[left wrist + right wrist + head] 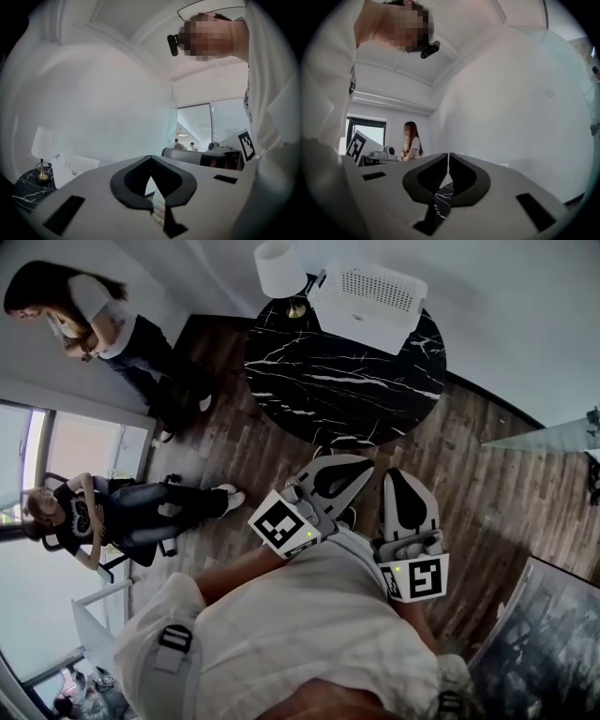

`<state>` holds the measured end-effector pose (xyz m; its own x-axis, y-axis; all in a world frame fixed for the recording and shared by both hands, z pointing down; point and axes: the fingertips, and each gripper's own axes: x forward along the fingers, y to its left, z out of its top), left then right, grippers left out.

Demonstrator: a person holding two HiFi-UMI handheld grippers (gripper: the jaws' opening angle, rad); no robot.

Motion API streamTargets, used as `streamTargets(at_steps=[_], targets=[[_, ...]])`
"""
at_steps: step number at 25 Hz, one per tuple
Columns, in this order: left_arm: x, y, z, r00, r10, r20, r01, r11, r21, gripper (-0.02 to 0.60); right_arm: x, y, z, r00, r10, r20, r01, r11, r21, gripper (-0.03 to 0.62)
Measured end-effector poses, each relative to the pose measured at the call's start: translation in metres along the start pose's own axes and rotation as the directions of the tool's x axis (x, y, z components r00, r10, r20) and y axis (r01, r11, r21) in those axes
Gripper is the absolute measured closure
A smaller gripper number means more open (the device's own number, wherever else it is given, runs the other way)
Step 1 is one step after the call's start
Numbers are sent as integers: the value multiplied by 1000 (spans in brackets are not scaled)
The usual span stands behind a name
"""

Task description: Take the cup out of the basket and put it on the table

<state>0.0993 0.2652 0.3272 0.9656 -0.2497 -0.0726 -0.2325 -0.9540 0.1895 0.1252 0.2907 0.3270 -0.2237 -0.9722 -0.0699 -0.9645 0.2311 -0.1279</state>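
Note:
A white slotted basket [368,296] stands at the far edge of a round black marble table [342,381]; its inside is hidden and I see no cup. My left gripper [366,465] and right gripper [397,474] are held close to my chest, well short of the table, both aimed toward it. Each is shut with nothing between its jaws. In the left gripper view the left gripper [150,157] points over the basket [75,166] and table [23,194]. In the right gripper view the right gripper [448,154] shows a strip of the marble table [443,197] through its gap.
A white-shaded lamp [279,268] stands on the table left of the basket. One person [94,315] stands and another [94,512] sits at the left. A glass panel [553,432] is at the right, a dark framed picture [544,643] at lower right. Wooden floor [234,456] lies before the table.

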Motion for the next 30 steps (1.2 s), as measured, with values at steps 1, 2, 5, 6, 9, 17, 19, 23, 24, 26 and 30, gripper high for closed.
streamTargets(at_steps=[1,2,5,6,9,17,19,23,24,26,30], targets=[[2,12,1,1000,5,-1,-5,1000,-8,575,12,-2,-1,1000,3,-4,-3,1000,0,579],[4,25,2,1000,12,0,-12,1000,-15,575,25,-3,-3,1000,8,-9,-8,1000,-1,579],[7,68,10,1000,25,12,-24,999,-24,575,68,-5,-7,999,26,-31,-27,1000,-10,579],[7,84,14,999,28,17,-28,999,-26,575,84,-4,-8,999,31,-38,-31,999,-12,579],[6,131,28,999,36,33,-35,999,-30,575,133,-2,-8,998,44,-54,-45,999,-22,579],[-13,271,45,992,120,26,-118,992,-53,575,258,13,-20,989,96,-114,-103,993,-60,579],[-15,300,42,991,135,13,-134,989,-57,575,280,14,-26,986,101,-132,-110,992,-65,579],[-10,332,41,991,134,3,-134,988,-71,575,314,7,-26,988,67,-136,-71,997,-23,579],[-8,335,43,992,128,8,-127,989,-74,575,317,4,-28,987,66,-144,-71,997,-32,579],[-3,336,45,994,110,15,-109,991,-82,575,319,-3,-35,984,68,-162,-80,995,-63,579],[12,335,38,998,70,7,-69,993,-95,575,323,-12,-37,986,58,-158,-71,995,-76,579]])
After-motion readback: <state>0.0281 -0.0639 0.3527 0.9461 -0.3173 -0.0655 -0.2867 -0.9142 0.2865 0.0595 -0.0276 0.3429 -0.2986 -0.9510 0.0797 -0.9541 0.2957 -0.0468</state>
